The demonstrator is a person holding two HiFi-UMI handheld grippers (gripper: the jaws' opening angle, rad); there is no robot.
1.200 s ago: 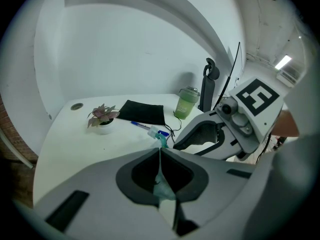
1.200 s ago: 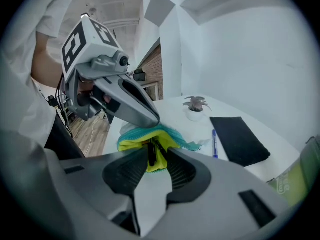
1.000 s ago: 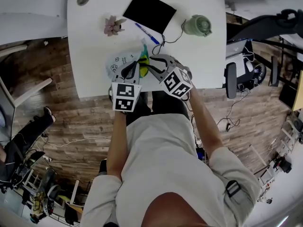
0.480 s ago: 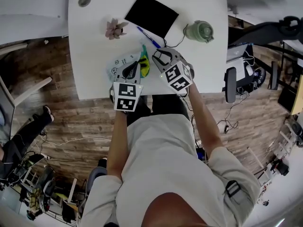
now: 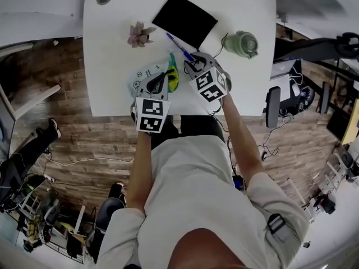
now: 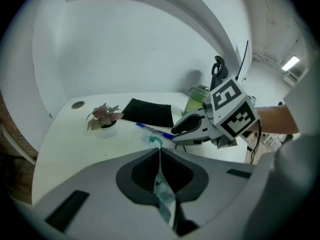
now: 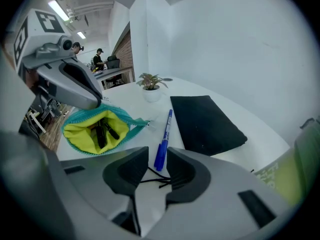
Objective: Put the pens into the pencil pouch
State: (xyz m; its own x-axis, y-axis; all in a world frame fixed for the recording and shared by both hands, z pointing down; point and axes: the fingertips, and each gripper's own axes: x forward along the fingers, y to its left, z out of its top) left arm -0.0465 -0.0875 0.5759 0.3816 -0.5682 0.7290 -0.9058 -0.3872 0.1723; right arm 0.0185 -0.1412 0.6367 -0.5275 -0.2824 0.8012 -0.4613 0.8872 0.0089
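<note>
The blue pen [image 7: 163, 134] lay near the middle of the table [image 5: 112, 49], just beside the black pad [image 7: 205, 121]. It was not yet in the pencil pouch [image 7: 95, 129], which gaped nearer the table's near edge with dark pens [image 7: 102, 129] already inside. Our right hand-held gripper [image 7: 156, 159] stood with its jaws narrowly parted either side of the pen's near end, not pressing it, so we judged a pick was about to begin. Our left hand-held gripper [image 6: 159, 153] was clamped on the pouch's rim. A second before, the right one had hung beside the pouch; it had since moved out to the pen.
</note>
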